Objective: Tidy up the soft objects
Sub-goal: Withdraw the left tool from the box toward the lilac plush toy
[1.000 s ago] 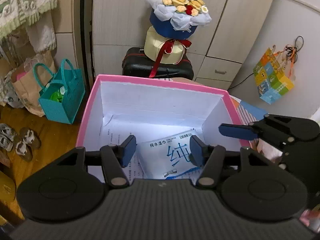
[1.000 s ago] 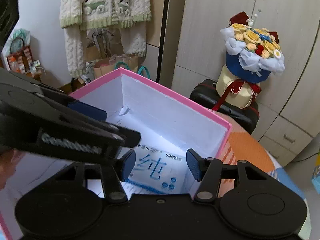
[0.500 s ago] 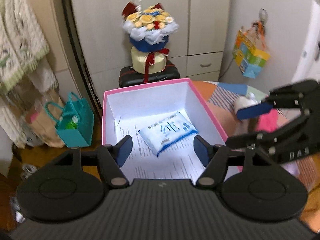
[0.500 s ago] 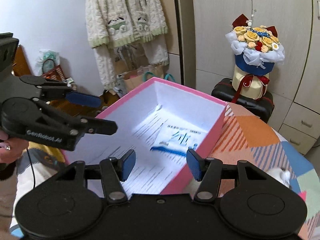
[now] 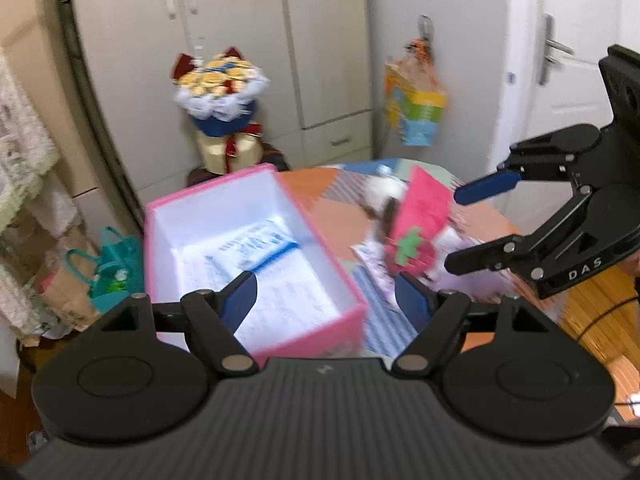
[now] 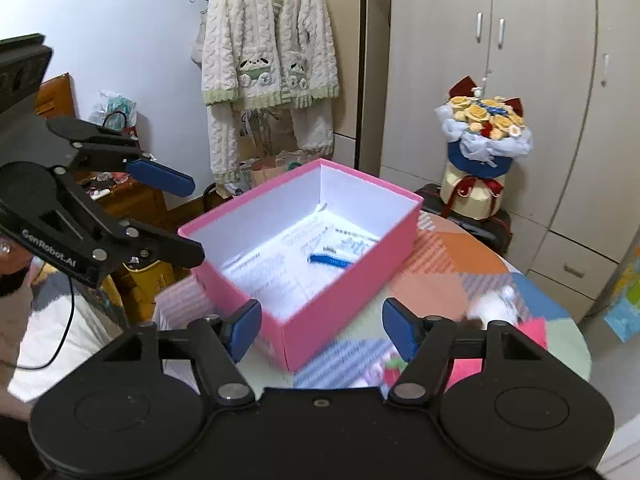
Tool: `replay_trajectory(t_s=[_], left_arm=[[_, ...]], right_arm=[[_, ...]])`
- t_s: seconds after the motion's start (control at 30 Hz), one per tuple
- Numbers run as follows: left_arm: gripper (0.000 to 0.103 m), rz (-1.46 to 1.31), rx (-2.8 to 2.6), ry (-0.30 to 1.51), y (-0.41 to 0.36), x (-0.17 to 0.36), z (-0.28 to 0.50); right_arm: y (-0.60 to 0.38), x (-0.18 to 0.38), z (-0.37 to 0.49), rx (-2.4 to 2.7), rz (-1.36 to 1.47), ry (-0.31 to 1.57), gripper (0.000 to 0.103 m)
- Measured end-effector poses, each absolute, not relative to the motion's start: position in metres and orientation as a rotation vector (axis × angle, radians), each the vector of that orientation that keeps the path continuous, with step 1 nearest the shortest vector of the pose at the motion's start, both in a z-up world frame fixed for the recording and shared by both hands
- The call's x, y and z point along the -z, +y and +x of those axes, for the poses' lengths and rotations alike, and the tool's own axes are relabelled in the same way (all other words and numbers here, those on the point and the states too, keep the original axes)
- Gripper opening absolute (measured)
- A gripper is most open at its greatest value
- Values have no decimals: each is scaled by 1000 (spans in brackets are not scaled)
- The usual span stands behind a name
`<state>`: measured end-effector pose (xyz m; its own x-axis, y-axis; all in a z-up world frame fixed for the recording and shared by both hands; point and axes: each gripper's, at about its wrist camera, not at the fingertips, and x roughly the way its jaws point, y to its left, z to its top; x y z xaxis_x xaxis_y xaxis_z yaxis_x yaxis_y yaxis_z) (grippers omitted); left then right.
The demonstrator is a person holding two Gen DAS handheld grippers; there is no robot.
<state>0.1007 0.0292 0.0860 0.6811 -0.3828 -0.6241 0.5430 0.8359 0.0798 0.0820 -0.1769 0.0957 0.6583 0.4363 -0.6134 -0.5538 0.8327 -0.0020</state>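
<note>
1 hanging cardigan [image 6: 272, 76], right view only; door handle [image 5: 554, 46], left only

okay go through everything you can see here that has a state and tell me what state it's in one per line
Pink box: open, no lid on.
Wet wipes pack: lying flat inside the box.
Left gripper: open, empty, jaws just been opening.
Right gripper: open, empty, jaws just been opening.
Wardrobe doors: closed.
Cardigan: hanging up.

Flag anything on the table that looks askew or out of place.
The pink strawberry-patterned item sits tilted in a loose heap with the white plush outside the pink box, where only the wipes pack lies. Blur hides finer detail.
</note>
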Motion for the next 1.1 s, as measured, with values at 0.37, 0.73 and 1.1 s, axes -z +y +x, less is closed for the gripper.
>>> replay_trajectory(t_s=[0.37,0.73,1.1], left_arm=[[75,288,727,732,-28,-43,71],[74,279,792,833,-65,9,86],[74,135,814,803,-80,49,118]], right_arm=[[-221,-58,13,-495,-170,631,75],[-245,-2,0,-460,-166,648,85],[-259,52,19,-374,-226,553,85]])
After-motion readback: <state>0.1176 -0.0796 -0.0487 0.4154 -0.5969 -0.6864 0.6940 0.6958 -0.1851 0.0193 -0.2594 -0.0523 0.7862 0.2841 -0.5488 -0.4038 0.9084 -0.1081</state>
